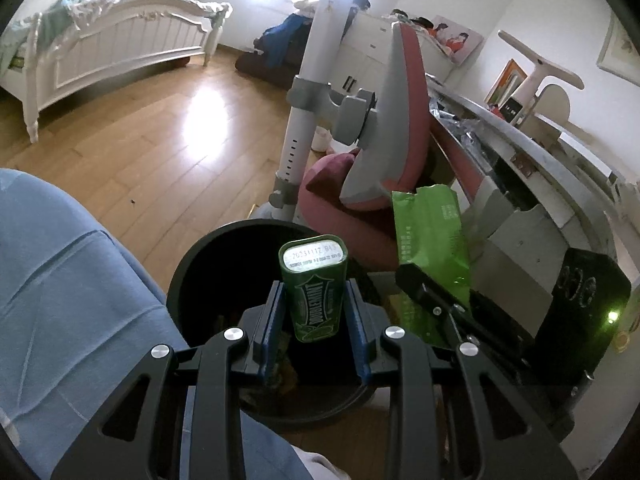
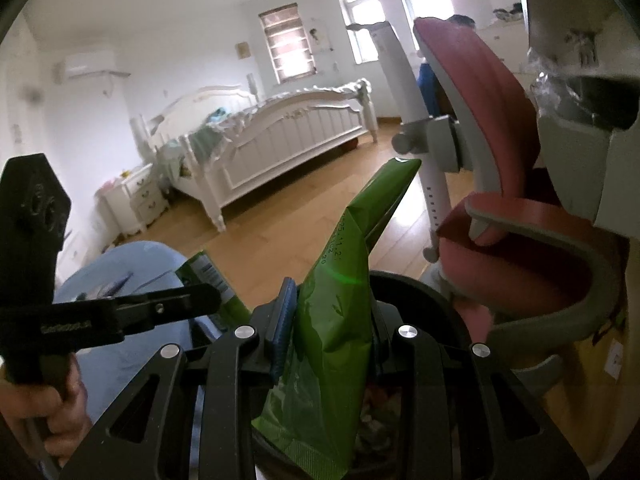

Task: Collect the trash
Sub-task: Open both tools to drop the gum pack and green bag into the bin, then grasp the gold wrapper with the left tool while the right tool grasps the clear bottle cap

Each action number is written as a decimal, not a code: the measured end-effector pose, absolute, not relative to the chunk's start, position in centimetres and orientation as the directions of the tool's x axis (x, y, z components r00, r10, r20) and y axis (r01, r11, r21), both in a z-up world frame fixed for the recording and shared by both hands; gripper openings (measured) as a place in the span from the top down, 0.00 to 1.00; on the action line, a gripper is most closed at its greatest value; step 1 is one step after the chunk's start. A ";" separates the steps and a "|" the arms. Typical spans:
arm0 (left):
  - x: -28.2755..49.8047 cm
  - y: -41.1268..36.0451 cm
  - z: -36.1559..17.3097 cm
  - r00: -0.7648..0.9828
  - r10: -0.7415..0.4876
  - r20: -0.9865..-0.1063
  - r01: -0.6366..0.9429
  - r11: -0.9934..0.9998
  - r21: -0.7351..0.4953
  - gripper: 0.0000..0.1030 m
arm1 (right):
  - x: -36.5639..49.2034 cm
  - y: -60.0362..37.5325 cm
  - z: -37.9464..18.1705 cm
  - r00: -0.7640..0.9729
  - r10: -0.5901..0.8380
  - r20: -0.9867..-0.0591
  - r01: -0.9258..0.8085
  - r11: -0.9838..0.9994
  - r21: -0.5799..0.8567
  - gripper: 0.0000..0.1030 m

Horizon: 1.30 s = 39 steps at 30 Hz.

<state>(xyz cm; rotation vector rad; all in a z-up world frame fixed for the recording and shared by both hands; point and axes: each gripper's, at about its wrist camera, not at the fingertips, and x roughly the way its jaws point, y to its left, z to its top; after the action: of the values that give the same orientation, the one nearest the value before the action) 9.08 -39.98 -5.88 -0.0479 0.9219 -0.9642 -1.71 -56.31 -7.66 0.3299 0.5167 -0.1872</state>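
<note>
My left gripper (image 1: 314, 312) is shut on a green Doublemint tin (image 1: 314, 286), held upright over the mouth of a black round trash bin (image 1: 192, 264). In the left wrist view the right gripper's body comes in from the right with a green foil wrapper (image 1: 432, 228) standing up from it. My right gripper (image 2: 330, 314) is shut on that green wrapper (image 2: 340, 288), which hangs over the bin's far rim (image 2: 424, 284). Some rubbish lies inside the bin. The left gripper's side (image 2: 132, 312) and the tin's end (image 2: 208, 276) show at the left of the right wrist view.
A pink and grey desk chair (image 1: 396, 128) stands right behind the bin, with a cluttered desk (image 1: 532, 148) to its right. A person's light blue trouser leg (image 1: 68, 272) is left of the bin. A white bed (image 1: 120, 48) stands across the wooden floor (image 1: 168, 140).
</note>
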 end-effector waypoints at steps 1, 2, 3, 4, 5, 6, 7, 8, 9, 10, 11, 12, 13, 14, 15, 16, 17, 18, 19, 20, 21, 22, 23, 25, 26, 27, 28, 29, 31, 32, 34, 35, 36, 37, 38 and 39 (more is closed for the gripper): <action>9.2 -40.2 -6.0 0.234 -0.719 -0.654 0.683 0.601 -0.416 0.71 | -1.6 -56.4 -7.9 0.852 -0.092 -0.515 0.260 0.929 0.264 0.70; 9.2 -40.2 -6.0 0.232 -0.718 -0.656 0.682 0.601 -0.417 0.71 | -1.5 -56.5 -8.0 0.851 -0.091 -0.518 0.261 0.928 0.266 0.70; 9.3 -40.3 -6.2 0.230 -0.716 -0.659 0.682 0.602 -0.416 0.71 | -1.3 -56.6 -8.2 0.848 -0.089 -0.522 0.262 0.927 0.268 0.70; 9.4 -40.5 -6.2 0.229 -0.715 -0.661 0.681 0.602 -0.416 0.71 | -1.4 -56.5 -8.4 0.847 -0.089 -0.524 0.264 0.927 0.268 0.70; 9.4 -40.7 -6.3 0.227 -0.714 -0.663 0.682 0.602 -0.416 0.71 | -1.3 -56.6 -8.5 0.846 -0.089 -0.526 0.265 0.926 0.269 0.70; 9.4 -40.8 -6.4 0.225 -0.712 -0.665 0.682 0.603 -0.414 0.71 | -1.3 -56.5 -8.5 0.845 -0.089 -0.528 0.266 0.926 0.270 0.70; 9.4 -40.9 -6.5 0.224 -0.711 -0.666 0.683 0.602 -0.413 0.71 | -1.3 -56.5 -8.7 0.844 -0.089 -0.529 0.267 0.925 0.270 0.70; 9.4 -41.0 -6.7 0.223 -0.710 -0.668 0.683 0.603 -0.412 0.71 | -1.3 -56.4 -8.6 0.843 -0.088 -0.531 0.267 0.925 0.270 0.70; 9.4 -41.1 -6.8 0.221 -0.709 -0.670 0.682 0.603 -0.413 0.71 | -1.2 -56.4 -8.7 0.841 -0.088 -0.534 0.268 0.925 0.271 0.70; 9.5 -41.2 -6.8 0.219 -0.708 -0.671 0.682 0.603 -0.414 0.71 | -1.2 -56.4 -8.7 0.840 -0.087 -0.535 0.268 0.924 0.271 0.70; 9.5 -41.2 -6.9 0.218 -0.707 -0.672 0.682 0.603 -0.414 0.71 | -1.2 -56.4 -8.8 0.839 -0.087 -0.537 0.269 0.924 0.271 0.70; 9.5 -41.3 -7.0 0.217 -0.706 -0.674 0.682 0.603 -0.413 0.71 | -1.1 -56.5 -8.8 0.839 -0.086 -0.538 0.270 0.924 0.272 0.70; 9.6 -41.3 -7.0 0.216 -0.706 -0.675 0.682 0.603 -0.413 0.71 | -1.1 -56.5 -8.9 0.837 -0.086 -0.540 0.271 0.923 0.272 0.70; 9.6 -41.4 -7.1 0.214 -0.705 -0.676 0.682 0.603 -0.413 0.71 | -1.0 -56.5 -9.0 0.835 -0.085 -0.543 0.272 0.923 0.273 0.70; 9.7 -41.4 -7.1 0.213 -0.705 -0.676 0.681 0.603 -0.414 0.71 | -1.0 -56.5 -9.0 0.834 -0.085 -0.545 0.273 0.922 0.274 0.70; 9.7 -41.4 -7.1 0.212 -0.705 -0.677 0.681 0.603 -0.415 0.71 | -0.9 -56.5 -9.1 0.831 -0.084 -0.549 0.275 0.921 0.275 0.70; 9.7 -41.4 -7.2 0.211 -0.704 -0.678 0.681 0.603 -0.415 0.71 | -0.8 -56.5 -9.1 0.829 -0.083 -0.553 0.277 0.920 0.277 0.70; 9.8 -41.5 -7.2 0.209 -0.705 -0.678 0.680 0.603 -0.417 0.70 | -0.8 -56.6 -9.2 0.826 -0.082 -0.557 0.279 0.919 0.279 0.70; 9.8 -41.5 -7.2 0.208 -0.704 -0.679 0.681 0.603 -0.416 0.70 | -0.8 -56.6 -9.3 0.824 -0.081 -0.561 0.283 0.916 0.284 0.68; 9.8 -41.6 -7.2 0.207 -0.701 -0.683 0.680 0.605 -0.415 0.70 | -0.8 -56.6 -9.3 0.822 -0.079 -0.565 0.285 0.915 0.286 0.68; 9.9 -41.6 -7.2 0.209 -0.696 -0.687 0.676 0.610 -0.412 0.69 | -0.7 -56.7 -9.3 0.818 -0.079 -0.570 0.288 0.914 0.287 0.67; 9.9 -41.5 -7.2 0.208 -0.696 -0.688 0.673 0.612 -0.415 0.68 | -0.6 -56.7 -9.4 0.813 -0.079 -0.576 0.293 0.912 0.287 0.56; 10.0 -41.4 -7.2 0.206 -0.697 -0.687 0.670 0.612 -0.420 0.68 | -0.7 -56.8 -9.4 0.813 -0.082 -0.577 0.298 0.909 0.291 0.46; 9.9 -41.3 -7.1 0.206 -0.700 -0.684 0.669 0.611 -0.424 0.53 | -1.1 -56.9 -9.3 0.821 -0.089 -0.563 0.309 0.900 0.307 0.33; 9.9 -41.2 -7.0 0.216 -0.699 -0.682 0.671 0.614 -0.417 0.48 | -1.2 -56.9 -9.3 0.821 -0.090 -0.563 0.310 0.900 0.308 0.33; 9.7 -41.0 -6.8 0.228 -0.699 -0.677 0.673 0.616 -0.409 0.42 | -1.2 -56.9 -9.2 0.820 -0.093 -0.565 0.312 0.900 0.305 0.33; 9.6 -40.9 -6.7 0.236 -0.700 -0.674 0.676 0.616 -0.404 0.42 | -1.2 -56.9 -9.2 0.818 -0.095 -0.567 0.313 0.900 0.302 0.33; 9.6 -40.7 -6.6 0.234 -0.702 -0.672 0.676 0.614 -0.406 0.42 | -1.2 -56.8 -9.2 0.818 -0.094 -0.568 0.314 0.900 0.302 0.33; 9.6 -40.2 -6.5 0.235 -0.707 -0.667 0.672 0.614 -0.414 0.42 | -1.2 -56.9 -9.1 0.816 -0.094 -0.570 0.316 0.899 0.303 0.33; 9.6 -40.0 -6.4 0.235 -0.708 -0.666 0.670 0.614 -0.417 0.42 | -1.3 -56.8 -9.1 0.816 -0.094 -0.571 0.316 0.898 0.304 0.33; 9.5 -39.4 -6.2 0.240 -0.708 -0.664 0.667 0.617 -0.417 0.41 | -1.2 -56.5 -8.9 0.814 -0.088 -0.573 0.314 0.898 0.307 0.33; 9.5 -39.1 -6.0 0.244 -0.707 -0.664 0.667 0.619 -0.415 0.41 | -1.2 -56.4 -8.8 0.814 -0.086 -0.575 0.312 0.899 0.306 0.33; 9.5 -38.7 -5.8 0.248 -0.706 -0.663 0.666 0.622 -0.412 0.39 | -1.1 -56.1 -8.7 0.813 -0.083 -0.577 0.307 0.902 0.303 0.33; 9.5 -38.1 -5.5 0.258 -0.702 -0.663 0.664 0.628 -0.406 0.34 | -1.1 -55.8 -8.6 0.812 -0.080 -0.578 0.303 0.905 0.299 0.33; 9.4 -37.5 -5.2 0.270 -0.700 -0.661 0.663 0.633 -0.399 0.33 | -1.0 -55.5 -8.4 0.811 -0.076 -0.580 0.297 0.908 0.296 0.33; 9.4 -36.6 -4.8 0.288 -0.697 -0.657 0.662 0.641 -0.389 0.32 | -0.9 -55.2 -8.4 0.811 -0.070 -0.580 0.289 0.911 0.294 0.33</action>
<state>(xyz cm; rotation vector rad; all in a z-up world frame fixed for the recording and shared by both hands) 9.41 -36.57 -4.76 -0.0442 0.9004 -0.9075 -0.86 -55.20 -8.37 0.3843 0.5968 -0.1971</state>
